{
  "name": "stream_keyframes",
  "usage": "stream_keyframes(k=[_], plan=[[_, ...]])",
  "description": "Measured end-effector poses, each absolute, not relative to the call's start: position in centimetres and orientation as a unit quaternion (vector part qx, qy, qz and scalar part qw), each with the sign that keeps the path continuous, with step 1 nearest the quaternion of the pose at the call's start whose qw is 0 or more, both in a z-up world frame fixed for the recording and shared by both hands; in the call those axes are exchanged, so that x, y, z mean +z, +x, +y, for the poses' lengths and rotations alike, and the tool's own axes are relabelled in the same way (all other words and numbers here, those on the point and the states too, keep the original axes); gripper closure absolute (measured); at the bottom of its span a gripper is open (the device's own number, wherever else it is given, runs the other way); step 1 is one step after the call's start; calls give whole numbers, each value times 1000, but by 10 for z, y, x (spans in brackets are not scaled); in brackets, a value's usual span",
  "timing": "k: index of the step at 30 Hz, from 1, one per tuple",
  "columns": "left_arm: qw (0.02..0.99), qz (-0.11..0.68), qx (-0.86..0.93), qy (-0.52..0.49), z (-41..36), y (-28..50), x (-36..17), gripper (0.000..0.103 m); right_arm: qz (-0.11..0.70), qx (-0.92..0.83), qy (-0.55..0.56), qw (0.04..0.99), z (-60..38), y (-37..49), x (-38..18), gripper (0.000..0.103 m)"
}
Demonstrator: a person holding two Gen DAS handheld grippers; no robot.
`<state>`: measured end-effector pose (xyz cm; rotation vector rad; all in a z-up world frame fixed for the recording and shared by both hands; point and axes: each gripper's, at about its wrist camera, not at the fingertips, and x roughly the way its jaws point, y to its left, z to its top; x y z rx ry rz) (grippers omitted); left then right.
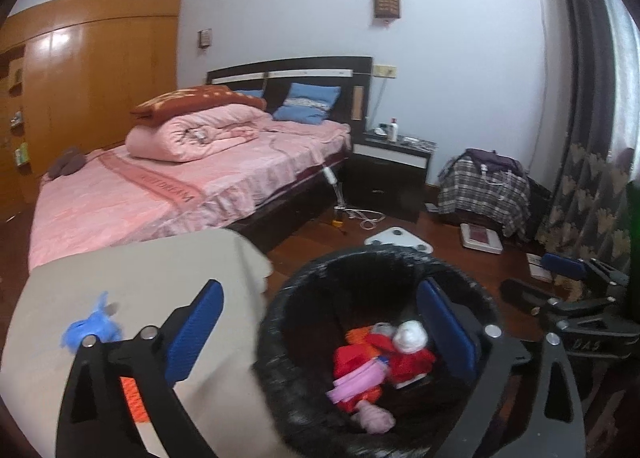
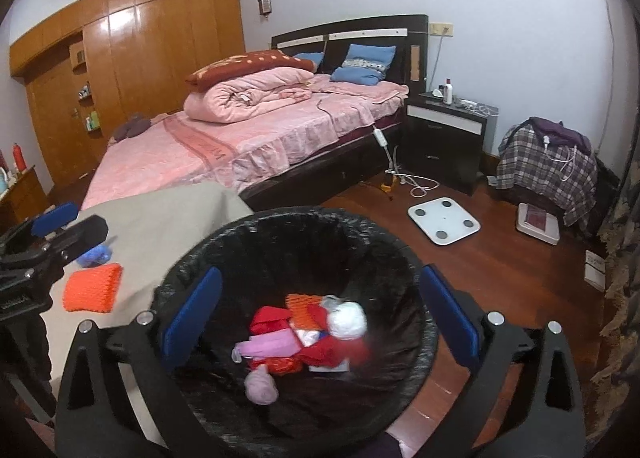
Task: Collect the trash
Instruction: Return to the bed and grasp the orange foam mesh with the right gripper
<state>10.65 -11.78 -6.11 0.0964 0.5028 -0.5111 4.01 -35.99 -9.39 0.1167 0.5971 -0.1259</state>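
Note:
A black-lined trash bin (image 1: 280, 322) (image 2: 192, 258) stands on the floor beside a beige-covered table (image 1: 140, 278) (image 2: 160, 218). Inside lie red, pink, orange and white scraps (image 1: 376, 362) (image 2: 304, 338). On the table are a blue crumpled piece (image 1: 92, 328) (image 2: 94, 254) and an orange knitted piece (image 2: 93, 287) (image 1: 132, 394). My left gripper (image 1: 320, 334) is open and empty, straddling the bin's left rim. My right gripper (image 2: 320, 322) is open and empty, above the bin. A white ball (image 2: 347, 320) sits blurred among the scraps.
A pink bed (image 2: 240, 138) lies behind the table. A black nightstand (image 2: 444, 138), a white scale (image 2: 443, 220), cables (image 2: 416, 182), a plaid-covered pile (image 2: 548, 166) and a curtain (image 1: 580, 198) are on the right. A wooden wardrobe (image 2: 120, 58) lines the left wall.

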Motion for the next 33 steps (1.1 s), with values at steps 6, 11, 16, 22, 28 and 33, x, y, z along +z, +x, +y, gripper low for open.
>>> stream_keyframes(k=[6,11,16,22,28,33], plan=[[948,244,-201,44,-64,105,-60,6,286,-26,62,956,-321,47,-85,7],[961,235,-139,47,-6,100,-65,6,287,13,59,956,-281,65,-81,7],[967,237,-81,42,47,98,-73,6,290,56,49,954,-238,81,-80,7],[969,243,-24,29,102,101,-83,6,300,108,47,947,-177,107,-88,7],[968,248,13,31,141,104,-96,6,317,138,34,938,-122,131,-107,7],[963,264,38,21,169,109,-112,6,342,153,27,927,-81,152,-134,7]])
